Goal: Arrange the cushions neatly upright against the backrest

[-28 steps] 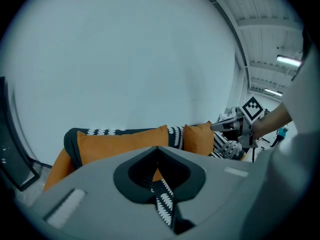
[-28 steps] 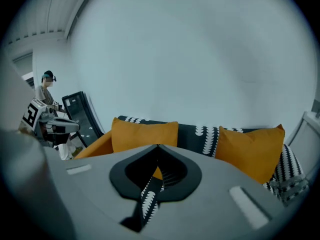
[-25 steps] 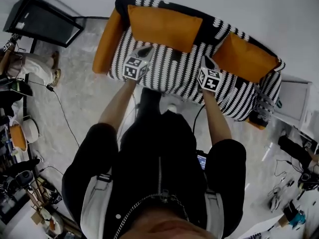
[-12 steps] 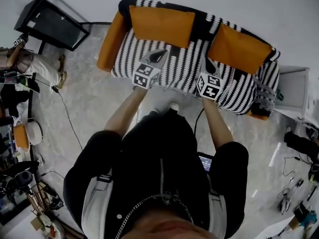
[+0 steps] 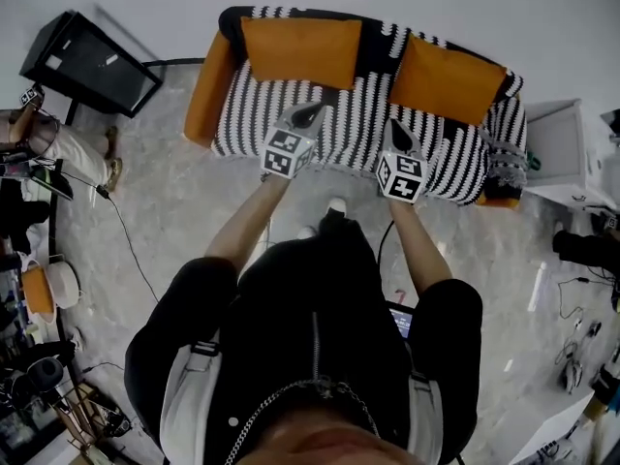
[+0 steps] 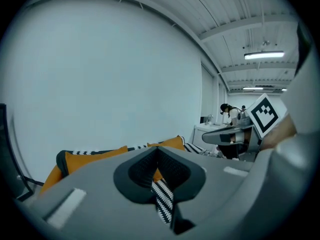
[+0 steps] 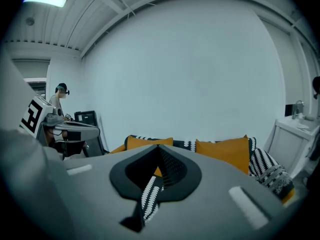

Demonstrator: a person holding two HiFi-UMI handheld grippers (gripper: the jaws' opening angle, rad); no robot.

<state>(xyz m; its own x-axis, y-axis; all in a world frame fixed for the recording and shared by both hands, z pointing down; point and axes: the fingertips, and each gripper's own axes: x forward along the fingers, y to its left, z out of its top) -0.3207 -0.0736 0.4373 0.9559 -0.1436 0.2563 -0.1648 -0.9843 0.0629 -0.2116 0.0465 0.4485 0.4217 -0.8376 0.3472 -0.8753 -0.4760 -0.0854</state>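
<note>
A: So, status?
B: Left cushion and right cushion stand upright against the backrest, dead ahead. Your left tool faces one, right tool the other; both closed, empty.

There are two orange cushions: the left cushion and the right cushion. One sofa. Two grippers: the left gripper and the right gripper. One black screen, one white cabinet.

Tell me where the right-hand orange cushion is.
In the head view, the right-hand orange cushion stands against the striped sofa's backrest at its right end, apart from the other orange cushion.
</note>
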